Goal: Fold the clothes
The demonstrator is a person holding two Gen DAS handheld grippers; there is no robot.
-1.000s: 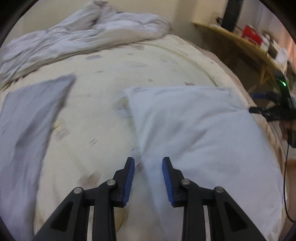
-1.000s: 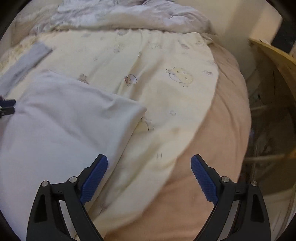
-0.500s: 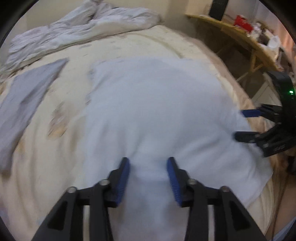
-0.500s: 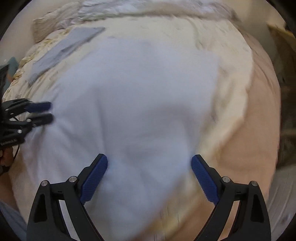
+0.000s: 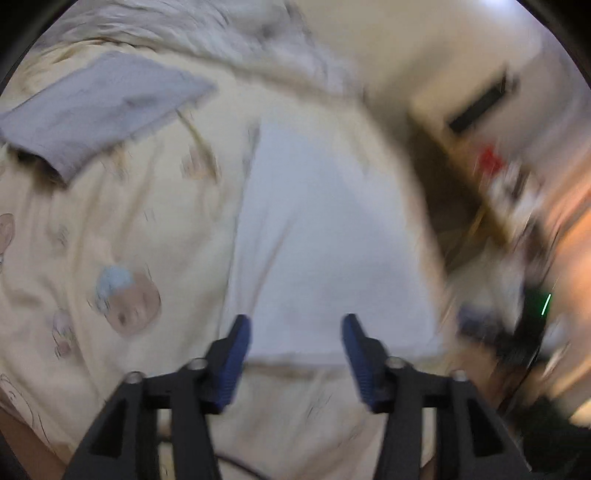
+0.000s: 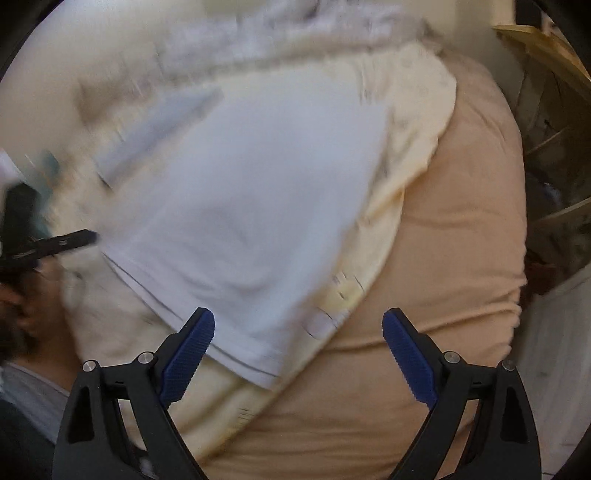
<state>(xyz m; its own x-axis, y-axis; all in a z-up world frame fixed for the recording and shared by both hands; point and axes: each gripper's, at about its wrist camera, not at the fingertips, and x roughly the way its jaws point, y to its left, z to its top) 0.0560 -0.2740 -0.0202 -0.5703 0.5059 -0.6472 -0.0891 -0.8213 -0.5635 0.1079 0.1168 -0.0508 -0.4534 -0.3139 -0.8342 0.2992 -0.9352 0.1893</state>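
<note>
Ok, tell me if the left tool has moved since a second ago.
Yes. The left tool has pulled back off the white garment toward the bed's near edge, its jaws opening, empty.

Open cream bed sheet (image 5: 122,229) lies left of the flat white garment (image 5: 325,236), with a grey folded cloth (image 5: 96,107) and rumpled duvet (image 5: 207,26) beyond and a wooden shelf (image 6: 543,48) crowding the right.

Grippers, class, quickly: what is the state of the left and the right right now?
Left gripper: open, jaws just been opening, holding nothing; the white garment lies beyond its tips.
Right gripper: open wide, holding nothing.
</note>
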